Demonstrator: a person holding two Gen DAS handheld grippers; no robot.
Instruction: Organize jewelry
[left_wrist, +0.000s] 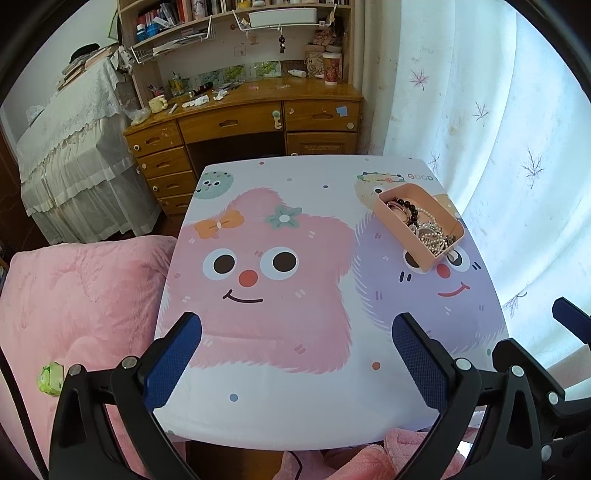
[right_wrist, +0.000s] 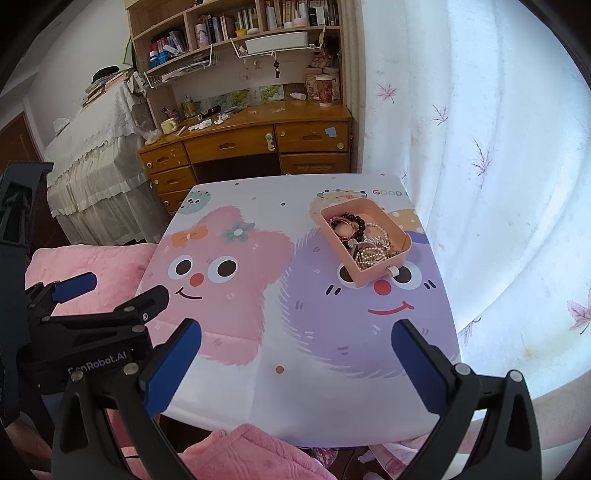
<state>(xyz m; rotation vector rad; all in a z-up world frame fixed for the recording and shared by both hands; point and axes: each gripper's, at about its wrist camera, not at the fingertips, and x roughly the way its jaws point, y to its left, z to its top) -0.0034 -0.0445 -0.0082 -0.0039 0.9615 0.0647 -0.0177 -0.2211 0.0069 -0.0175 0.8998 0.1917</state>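
The cartoon-print table (right_wrist: 295, 387) is standing bare except for the pink tray (right_wrist: 373, 277) at its far right, which is holding all the tangled jewelry (right_wrist: 364, 236), suggesting gathering is done, while the left gripper (left_wrist: 295, 354) and right gripper (right_wrist: 295, 354) are hovering wide open, gripping nothing.

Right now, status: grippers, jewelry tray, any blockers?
Left gripper open, empty. Right gripper open, empty. Pink tray on table, far right, jewelry heaped inside. Nothing between grippers and tray.
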